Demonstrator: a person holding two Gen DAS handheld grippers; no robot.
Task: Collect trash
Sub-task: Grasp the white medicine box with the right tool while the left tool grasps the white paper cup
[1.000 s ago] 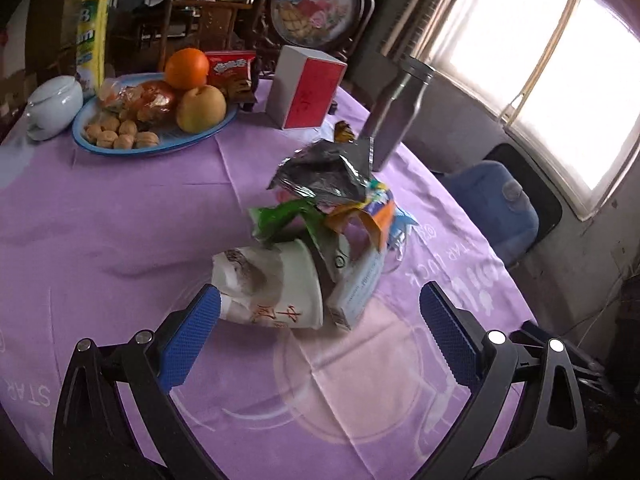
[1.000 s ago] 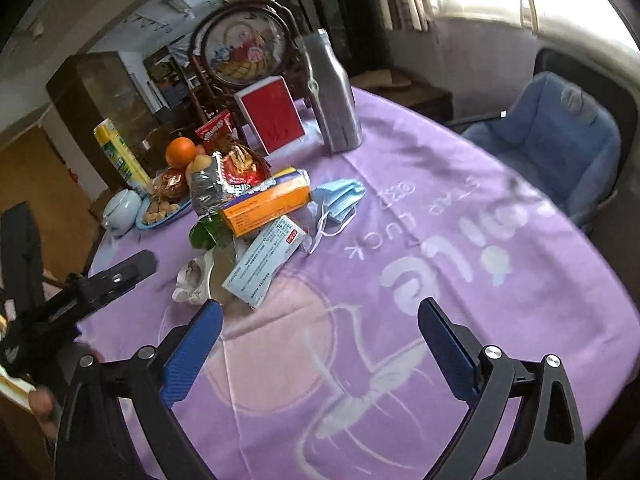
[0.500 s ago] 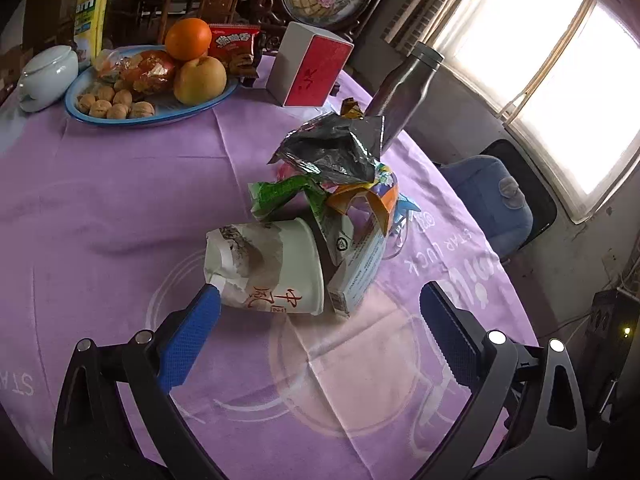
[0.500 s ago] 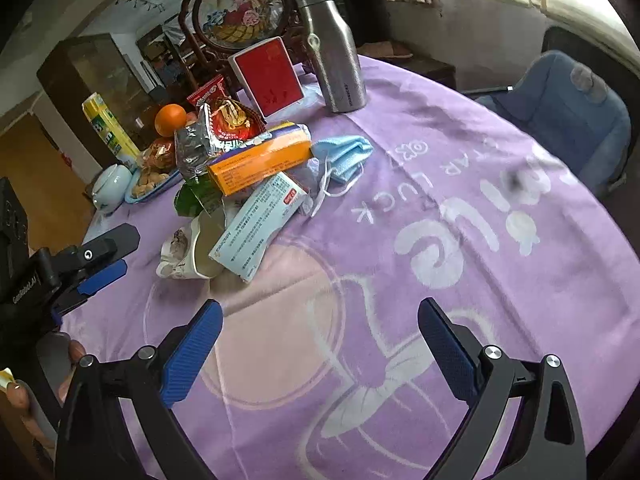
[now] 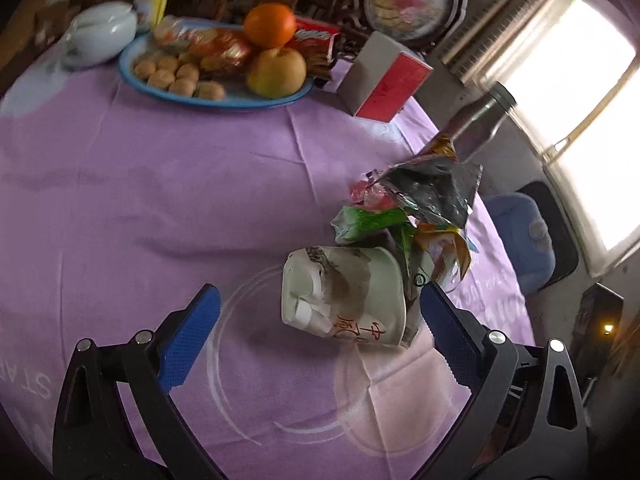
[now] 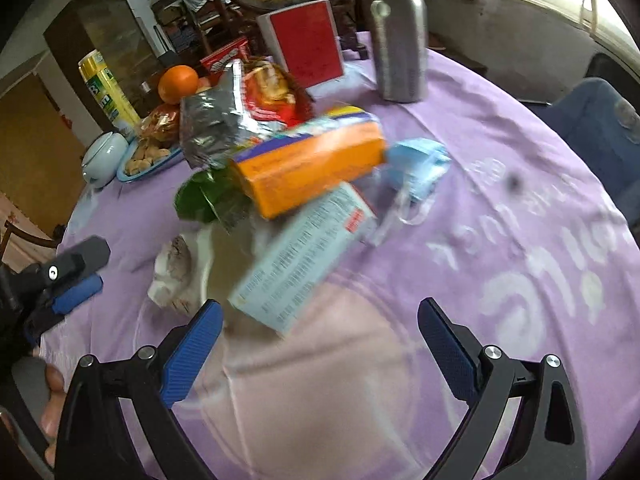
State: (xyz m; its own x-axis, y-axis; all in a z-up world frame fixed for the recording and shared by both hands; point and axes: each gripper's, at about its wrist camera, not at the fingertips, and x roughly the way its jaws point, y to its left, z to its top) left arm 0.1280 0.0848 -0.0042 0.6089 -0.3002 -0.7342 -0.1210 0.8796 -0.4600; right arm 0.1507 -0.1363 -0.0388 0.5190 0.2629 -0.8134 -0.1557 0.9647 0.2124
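Note:
A heap of trash lies on the purple tablecloth (image 5: 160, 208). A crushed white paper cup (image 5: 344, 296) lies on its side, with a green wrapper (image 5: 372, 220) and a silver foil bag (image 5: 436, 192) behind it. My left gripper (image 5: 320, 332) is open and empty, close in front of the cup. In the right wrist view the heap shows an orange box (image 6: 308, 164), a pale blue box (image 6: 304, 260), a blue face mask (image 6: 420, 168) and the cup (image 6: 188, 272). My right gripper (image 6: 320, 340) is open and empty, just short of the pale blue box. The left gripper (image 6: 68, 280) shows at left.
A blue plate (image 5: 216, 100) with an orange, a pear and biscuits stands at the back. A red and white box (image 5: 384, 80), a steel bottle (image 6: 398, 32), a white lidded bowl (image 5: 100, 36) and a yellow can (image 6: 106, 92) stand nearby. A blue chair (image 6: 600, 128) is beside the table.
Both grippers have moved closer to the trash heap. The left one has swung so that the cup sits to the right between its fingers. Both stay open.

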